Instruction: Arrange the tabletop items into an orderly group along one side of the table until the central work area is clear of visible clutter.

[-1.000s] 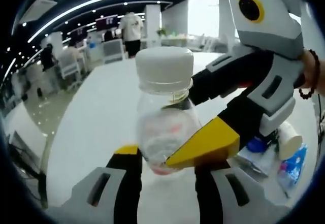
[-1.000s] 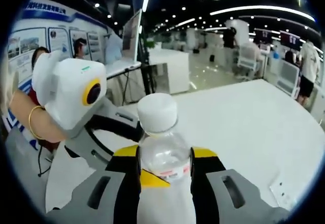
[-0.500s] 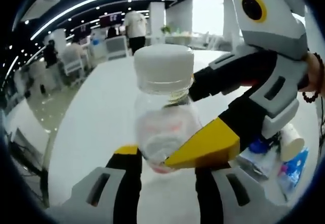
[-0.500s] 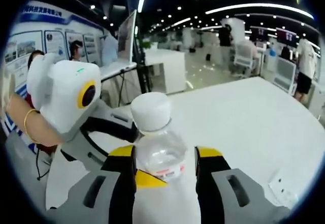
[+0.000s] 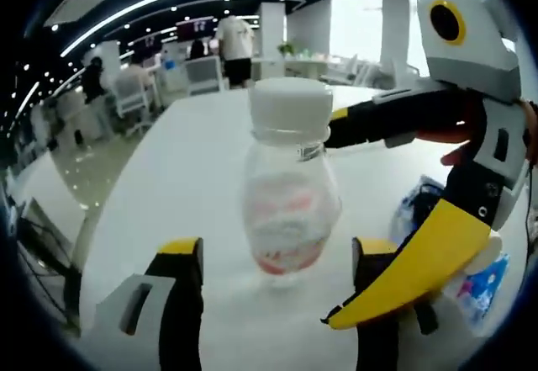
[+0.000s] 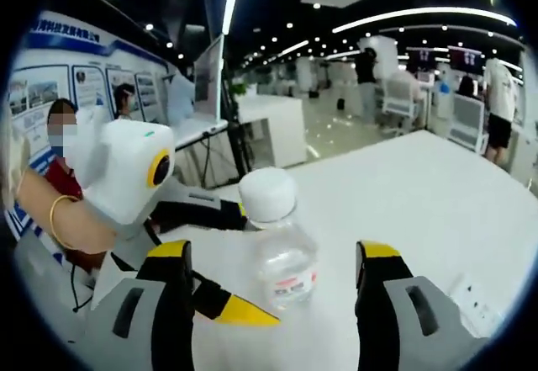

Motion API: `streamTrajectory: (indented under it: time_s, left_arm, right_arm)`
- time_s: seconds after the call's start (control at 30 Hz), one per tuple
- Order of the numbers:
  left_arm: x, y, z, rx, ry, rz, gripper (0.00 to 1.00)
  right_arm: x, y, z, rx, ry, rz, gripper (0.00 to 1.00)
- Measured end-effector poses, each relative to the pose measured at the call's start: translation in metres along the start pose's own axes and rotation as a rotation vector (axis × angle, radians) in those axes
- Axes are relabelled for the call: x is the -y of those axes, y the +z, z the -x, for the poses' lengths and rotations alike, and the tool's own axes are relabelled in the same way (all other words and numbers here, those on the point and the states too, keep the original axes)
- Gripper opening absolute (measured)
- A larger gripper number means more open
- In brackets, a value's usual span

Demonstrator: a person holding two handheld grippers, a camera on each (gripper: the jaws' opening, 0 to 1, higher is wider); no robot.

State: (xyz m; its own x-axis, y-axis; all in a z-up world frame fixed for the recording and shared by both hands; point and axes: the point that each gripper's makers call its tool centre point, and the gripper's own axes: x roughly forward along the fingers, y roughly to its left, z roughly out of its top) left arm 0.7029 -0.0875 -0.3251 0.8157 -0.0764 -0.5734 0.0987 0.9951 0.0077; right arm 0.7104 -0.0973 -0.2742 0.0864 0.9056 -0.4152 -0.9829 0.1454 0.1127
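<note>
Bottle (image 5: 288,194) (white cap, looking empty) is standing upright on the table (image 5: 168,186). We're holding both grippers wide, left (image 5: 277,257) and right (image 6: 273,262) flanking it.

Clear plastic bottle (image 5: 290,211) with white cap (image 5: 291,108) is standing upright on white counter (image 5: 168,219), apparently empty, reddish label.

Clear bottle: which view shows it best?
Left gripper view: the clear bottle stands large and central, white cap to base, between open jaws. The right gripper view shows it smaller, its base partly hidden.
</note>
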Motion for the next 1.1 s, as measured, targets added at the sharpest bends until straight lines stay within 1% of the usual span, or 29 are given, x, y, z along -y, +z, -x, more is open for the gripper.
streamTrajectory:
  time_s: [0.07, 0.23, 0.3, 0.37, 0.5, 0.6, 0.73, 0.87, 0.9, 0.97, 1.1]
  left_arm:
    - [0.000, 0.000, 0.003, 0.000, 0.003, 0.006, 0.78]
    - [0.001, 0.002, 0.011, 0.015, -0.006, 0.034, 0.84]
    - [0.003, 0.002, 0.015, 0.013, -0.009, 0.029, 0.88]
    - [0.005, 0.006, 0.019, 0.026, -0.012, 0.021, 0.92]
    - [0.011, 0.013, 0.027, 0.052, -0.014, -0.006, 0.99]
    - [0.016, 0.016, 0.034, 0.053, -0.018, -0.028, 0.99]
    - [0.024, 0.018, 0.041, 0.035, -0.041, -0.013, 0.99]
    - [0.032, 0.025, 0.051, 0.057, -0.036, -0.049, 0.99]
    - [0.035, 0.025, 0.053, 0.057, -0.039, -0.048, 0.99]
    - [0.039, 0.026, 0.055, 0.058, -0.045, -0.037, 0.99]
    - [0.053, 0.026, 0.061, 0.054, -0.069, -0.040, 0.99]
  right_arm:
    - [-0.005, 0.001, 0.004, 0.005, -0.003, 0.004, 0.82]
    - [-0.010, 0.007, 0.012, 0.012, -0.009, -0.004, 0.93]
    - [-0.011, 0.009, 0.016, 0.009, -0.011, 0.002, 0.96]
    - [-0.014, 0.010, 0.022, 0.009, -0.013, 0.001, 0.99]
    - [-0.017, 0.012, 0.030, 0.010, -0.008, -0.010, 0.99]
    - [-0.021, 0.014, 0.038, 0.013, -0.018, -0.006, 0.99]
    - [-0.027, 0.014, 0.052, 0.010, -0.032, -0.015, 0.99]
    - [-0.033, 0.013, 0.071, 0.013, -0.054, -0.005, 0.99]
    - [-0.034, 0.012, 0.075, 0.012, -0.061, -0.003, 0.99]
    - [-0.022, 0.011, 0.081, 0.009, -0.074, -0.010, 0.99]
    - [-0.029, 0.004, 0.100, 0.013, -0.097, -0.042, 0.99]
